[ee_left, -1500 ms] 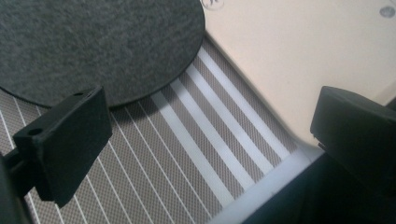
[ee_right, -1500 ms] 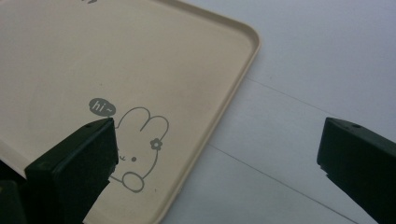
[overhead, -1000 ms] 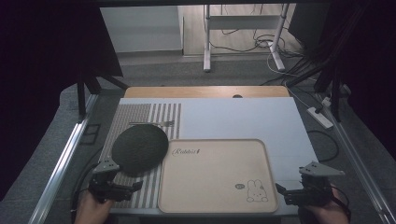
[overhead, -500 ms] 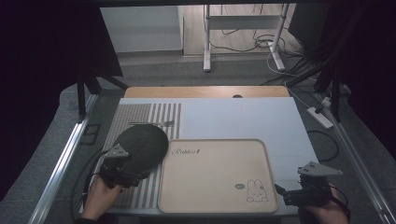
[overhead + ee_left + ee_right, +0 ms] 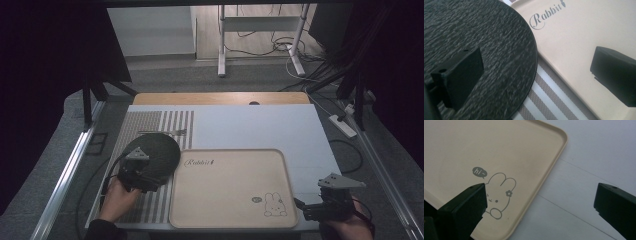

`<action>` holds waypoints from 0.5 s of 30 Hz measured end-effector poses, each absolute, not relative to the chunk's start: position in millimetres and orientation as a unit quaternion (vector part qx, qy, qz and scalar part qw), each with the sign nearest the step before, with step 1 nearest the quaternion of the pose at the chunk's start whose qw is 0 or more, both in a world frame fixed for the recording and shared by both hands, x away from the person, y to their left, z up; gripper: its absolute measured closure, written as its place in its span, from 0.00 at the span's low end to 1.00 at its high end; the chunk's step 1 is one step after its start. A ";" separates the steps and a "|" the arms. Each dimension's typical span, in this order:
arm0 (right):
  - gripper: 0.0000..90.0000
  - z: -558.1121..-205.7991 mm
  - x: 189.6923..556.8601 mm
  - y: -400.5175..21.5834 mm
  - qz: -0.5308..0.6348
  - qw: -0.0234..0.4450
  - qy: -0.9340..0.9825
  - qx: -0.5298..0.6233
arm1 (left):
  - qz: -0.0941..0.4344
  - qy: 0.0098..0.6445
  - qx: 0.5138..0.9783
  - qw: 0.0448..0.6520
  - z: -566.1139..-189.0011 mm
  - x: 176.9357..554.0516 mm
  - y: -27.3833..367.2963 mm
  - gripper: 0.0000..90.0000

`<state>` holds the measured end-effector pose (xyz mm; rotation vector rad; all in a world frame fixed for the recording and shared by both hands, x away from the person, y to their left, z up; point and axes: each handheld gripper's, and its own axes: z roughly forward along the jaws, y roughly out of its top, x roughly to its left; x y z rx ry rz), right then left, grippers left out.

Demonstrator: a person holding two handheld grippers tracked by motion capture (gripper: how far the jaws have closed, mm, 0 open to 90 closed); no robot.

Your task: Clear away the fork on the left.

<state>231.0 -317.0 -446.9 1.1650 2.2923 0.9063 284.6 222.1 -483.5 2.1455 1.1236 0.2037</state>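
Left gripper: jaws spread wide, one over the black round plate, one over the tray's left edge.
Black round plate: front-left of the desk, on the striped mat.
Beige tray: front middle, touching the plate.
Right gripper: jaws apart, straddling the tray's front-right corner.

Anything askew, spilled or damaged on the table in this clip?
Nothing spilled or broken. The one untidy detail: the black round plate sits with its edge against or slightly over the beige tray's left rim rather than clear of it. A fork lies beyond the plate on the striped mat. Both grippers are open.
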 end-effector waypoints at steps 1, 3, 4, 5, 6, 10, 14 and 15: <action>0.00 -447.0 231.1 -316.9 0.326 0.206 0.822 0.418 | 0.079 0.432 0.829 0.346 -484.0 286.9 220.6 0.00; 0.00 -447.1 231.1 -316.8 0.326 0.206 0.822 0.418 | 0.079 0.431 0.832 0.341 -484.6 291.3 217.6 0.00; 0.00 -447.0 231.0 -316.8 0.324 0.207 0.823 0.418 | 0.077 0.432 0.832 0.340 -485.2 294.1 215.8 0.00; 0.00 -447.0 231.1 -316.7 0.324 0.206 0.823 0.418 | 0.077 0.430 0.832 0.341 -486.0 296.4 214.5 0.00; 0.00 -447.0 231.0 -316.7 0.324 0.206 0.823 0.418 | 0.076 0.431 0.833 0.340 -486.6 298.7 213.3 0.00; 0.00 -447.1 231.3 -316.7 0.323 0.205 0.824 0.418 | 0.071 0.429 0.833 0.341 -488.6 308.0 208.9 0.00; 0.00 -447.2 231.4 -316.6 0.321 0.205 0.825 0.418 | 0.073 0.429 0.832 0.343 -488.8 316.5 204.7 0.00; 0.00 -447.2 231.5 -316.6 0.321 0.205 0.825 0.418 | 0.075 0.430 0.831 0.345 -488.9 319.3 202.8 0.00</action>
